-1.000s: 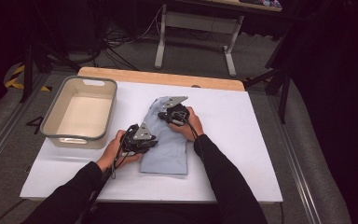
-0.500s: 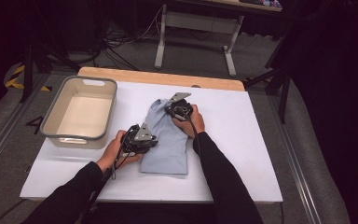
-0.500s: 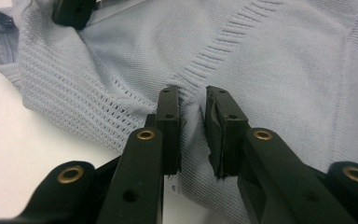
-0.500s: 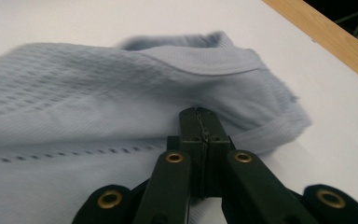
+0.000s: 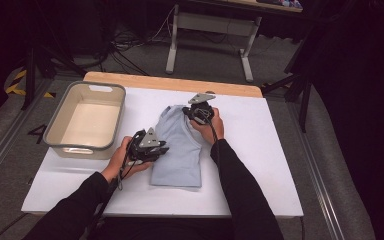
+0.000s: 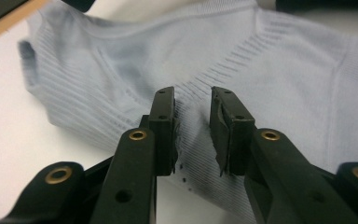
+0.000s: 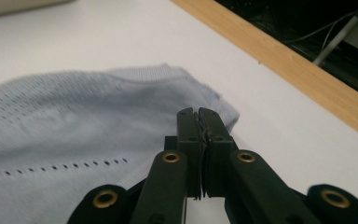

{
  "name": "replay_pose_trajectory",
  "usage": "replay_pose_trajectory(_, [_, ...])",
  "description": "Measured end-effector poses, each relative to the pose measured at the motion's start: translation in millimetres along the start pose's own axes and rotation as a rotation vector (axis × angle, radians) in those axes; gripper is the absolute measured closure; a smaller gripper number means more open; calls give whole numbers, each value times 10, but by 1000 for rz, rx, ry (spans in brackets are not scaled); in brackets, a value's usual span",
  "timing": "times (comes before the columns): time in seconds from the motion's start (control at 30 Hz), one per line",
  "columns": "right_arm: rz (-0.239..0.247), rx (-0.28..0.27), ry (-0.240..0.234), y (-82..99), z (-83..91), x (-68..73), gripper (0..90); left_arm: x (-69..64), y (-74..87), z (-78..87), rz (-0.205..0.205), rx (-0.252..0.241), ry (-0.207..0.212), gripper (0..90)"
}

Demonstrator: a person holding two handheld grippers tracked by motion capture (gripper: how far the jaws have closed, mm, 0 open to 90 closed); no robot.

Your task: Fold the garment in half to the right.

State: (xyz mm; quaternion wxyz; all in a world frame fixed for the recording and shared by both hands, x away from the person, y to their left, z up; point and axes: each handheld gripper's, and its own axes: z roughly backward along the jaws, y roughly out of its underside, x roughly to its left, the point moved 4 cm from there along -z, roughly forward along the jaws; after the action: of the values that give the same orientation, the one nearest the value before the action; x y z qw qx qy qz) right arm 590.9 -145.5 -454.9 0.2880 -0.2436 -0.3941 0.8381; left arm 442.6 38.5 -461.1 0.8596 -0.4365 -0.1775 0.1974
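On my screen I see a big white table (image 5: 260,165) in the middle of the high view. A strip of light wood (image 5: 170,84) runs along its far edge. At the left of the table sits a cream tub (image 5: 60,142) with a handle hole in its far wall. In the upper middle stands a grey metal table frame (image 5: 210,37) on the dark floor (image 5: 130,60). Black cables (image 5: 125,47) lie beside it, upper left. Yellow and black tape (image 5: 15,82) shows at the far left.
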Motion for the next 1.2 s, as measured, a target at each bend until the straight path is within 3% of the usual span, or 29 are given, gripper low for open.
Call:
replay_pose_trajectory(0.17, [-19,-34,12,-102,43,9,889,112,-120,80,13,-51,-56,644])
replay_pose_trajectory(0.33, [-2,-44,-19,-168,25,61,886,241,-226,-36,27,-22,-104,675])
replay_pose_trajectory(0.43, [23,-36,-47,-168,-25,89,878,313,-219,-156,25,16,-138,630])
replay_pose_trajectory(0.5, [37,1,-51,-129,-110,97,878,386,-161,-308,53,63,-140,636])
replay_pose_trajectory(0.57, [39,8,-52,-116,-140,99,877,406,-143,-353,59,72,-142,642])
replay_pose_trajectory(0.63, [54,33,-37,-74,-224,89,862,431,-107,-418,63,85,-143,649])
replay_pose_trajectory(0.67, [65,50,-15,-53,-254,74,863,448,-73,-469,47,109,-145,653])
replay_pose_trajectory(0.73, [57,72,-2,-6,-313,37,872,461,-44,-497,59,120,-141,654])
replay_pose_trajectory(1.0, [20,61,52,57,-382,-26,867,500,37,-535,89,143,-130,673])
replay_pose_trajectory(1.1, [9,58,54,62,-385,-36,861,493,26,-531,72,147,-142,680])
replay_pose_trajectory(1.2, [-4,48,58,48,-367,-32,843,490,12,-513,79,123,-138,679])
